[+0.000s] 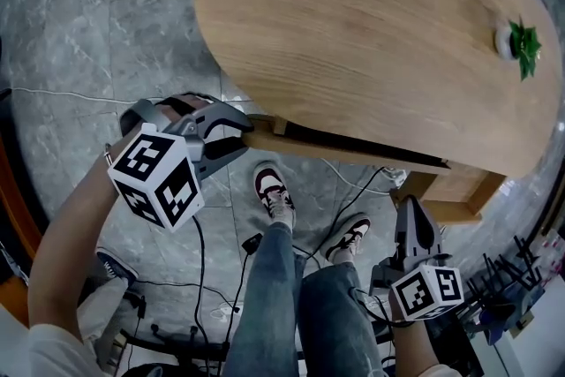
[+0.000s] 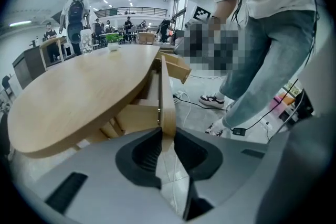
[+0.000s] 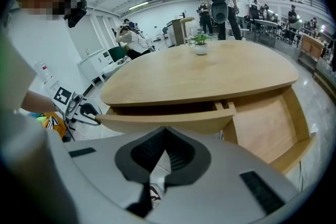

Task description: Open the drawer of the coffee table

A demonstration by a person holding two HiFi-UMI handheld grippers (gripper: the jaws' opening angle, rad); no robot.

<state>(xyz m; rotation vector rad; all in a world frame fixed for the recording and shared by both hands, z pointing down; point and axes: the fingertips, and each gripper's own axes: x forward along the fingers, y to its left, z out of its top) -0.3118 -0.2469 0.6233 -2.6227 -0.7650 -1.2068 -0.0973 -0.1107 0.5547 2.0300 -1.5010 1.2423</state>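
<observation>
Left gripper view shows the drawer front [image 2: 167, 97] standing edge-on between the jaws of the left hand-held gripper [image 2: 167, 131], which are clamped on the panel's near end. The drawer runs away from that grip under the oval worktop [image 1: 353, 22] and looks partly out, with a dark gap showing behind the front. Because the grip sits at one end of a long panel, the pull probably needs to go straight out along the runners and stay level. A sideways drag could rack the drawer and jam it. The left forearm comes in from the person's side with the gripper tilted downward. The right hand-held gripper [image 1: 415, 221] hangs low by the knee, jaws together and empty, pointing at the drawer's other end but apart from it.
</observation>
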